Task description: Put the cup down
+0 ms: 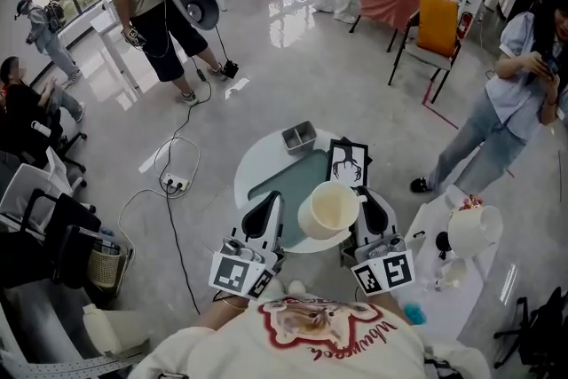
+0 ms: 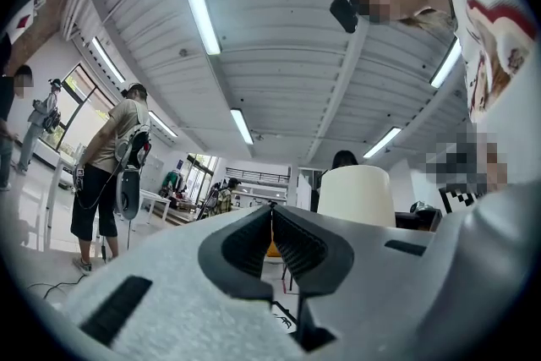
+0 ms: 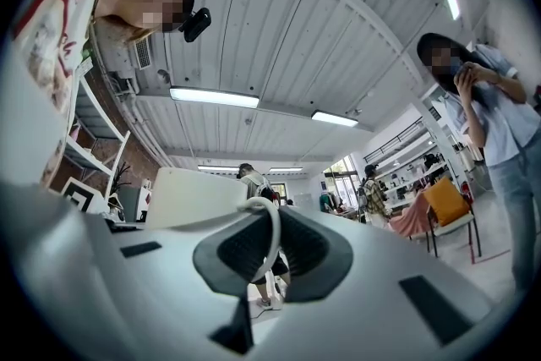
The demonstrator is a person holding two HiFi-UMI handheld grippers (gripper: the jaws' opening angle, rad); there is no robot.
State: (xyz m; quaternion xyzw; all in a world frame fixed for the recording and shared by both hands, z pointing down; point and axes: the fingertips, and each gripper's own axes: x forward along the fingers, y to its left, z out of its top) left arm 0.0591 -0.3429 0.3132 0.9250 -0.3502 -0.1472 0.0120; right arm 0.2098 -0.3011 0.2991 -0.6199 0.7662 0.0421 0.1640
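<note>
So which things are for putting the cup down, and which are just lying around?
For the job:
- cream cup, clamped by its handle in the right gripper
- round white table below it

Just lying about:
- metal tray
- black-and-white picture card
- white jug
- power strip on the floor
- left gripper, shut, empty

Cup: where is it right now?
In the head view the cup hangs at centre, over the near edge of the round table, its handle pinched by the right gripper.
</note>
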